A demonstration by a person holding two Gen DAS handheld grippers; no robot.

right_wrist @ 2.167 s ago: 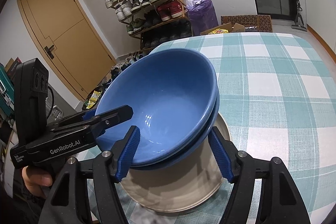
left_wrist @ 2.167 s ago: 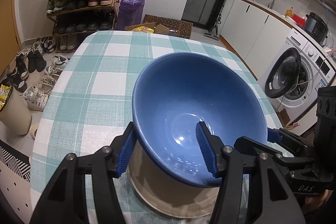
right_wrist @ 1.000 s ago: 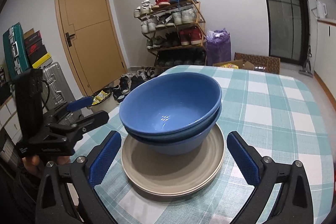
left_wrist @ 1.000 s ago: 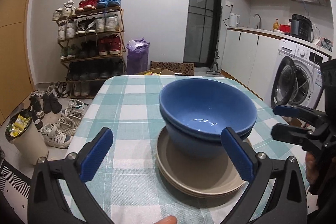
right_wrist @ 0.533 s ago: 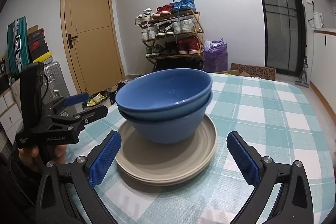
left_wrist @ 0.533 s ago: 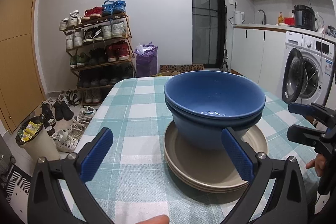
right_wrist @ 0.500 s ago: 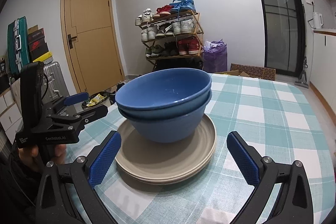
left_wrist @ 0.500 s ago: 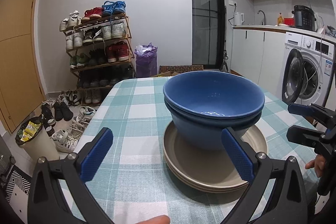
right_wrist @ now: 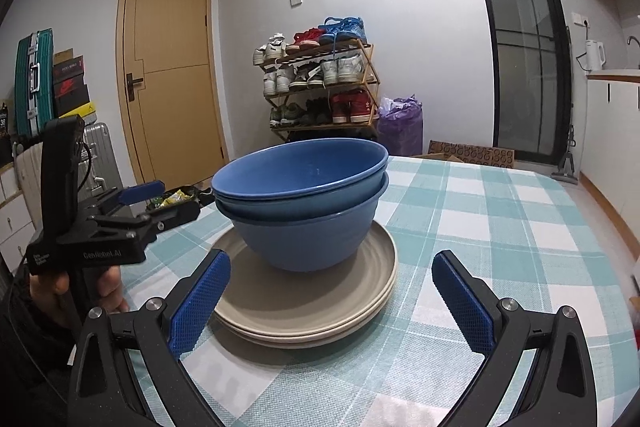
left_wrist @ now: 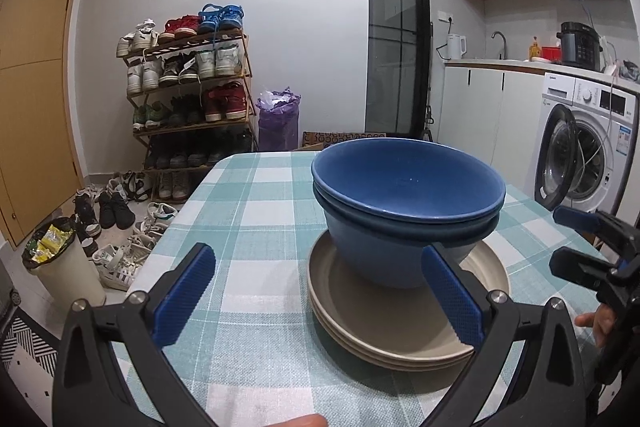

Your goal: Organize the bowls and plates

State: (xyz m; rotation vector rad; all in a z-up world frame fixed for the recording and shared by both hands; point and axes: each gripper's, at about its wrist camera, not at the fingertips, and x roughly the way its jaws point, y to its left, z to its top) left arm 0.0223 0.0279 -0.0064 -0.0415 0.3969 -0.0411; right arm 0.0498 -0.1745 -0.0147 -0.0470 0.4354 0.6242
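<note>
— Bowls first, left wrist cam: where are they?

— Two blue bowls (left_wrist: 408, 211) nested, top one sitting inside the lower, both on a stack of beige plates (left_wrist: 404, 311). Stack's on the table w/ the teal-checked cloth (left_wrist: 248, 219), right of centre in view.

— Left gripper?

— Left gripper (left_wrist: 316, 291) spread wide, nothing btwn the blue pads. Right pad overlaps the plate edge and lower bowl in the picture; can't tell if it touches. Right gripper (left_wrist: 576, 239) at far right edge, side-on, its two fingers apart, clear of the plates.

— Bkgd?

— Shoe rack (left_wrist: 188, 99) by the wall, purple bag (left_wrist: 278, 119) beside it, washing machine (left_wrist: 584, 147) on the right, bin (left_wrist: 60, 259) on the floor at left.

— Right wrist cam now.

— Same stack: bowls (right_wrist: 304, 203) nested on plates (right_wrist: 312, 307), centre-left on the cloth (right_wrist: 500, 227). Right gripper (right_wrist: 332, 303) wide open, pads either side of the near plate rim, gripping nothing. Left gripper (right_wrist: 168, 199) at left, held in a hand (right_wrist: 76, 291), fingers parted, near the bowls but apart from them. Wooden door (right_wrist: 172, 75) behind.
</note>
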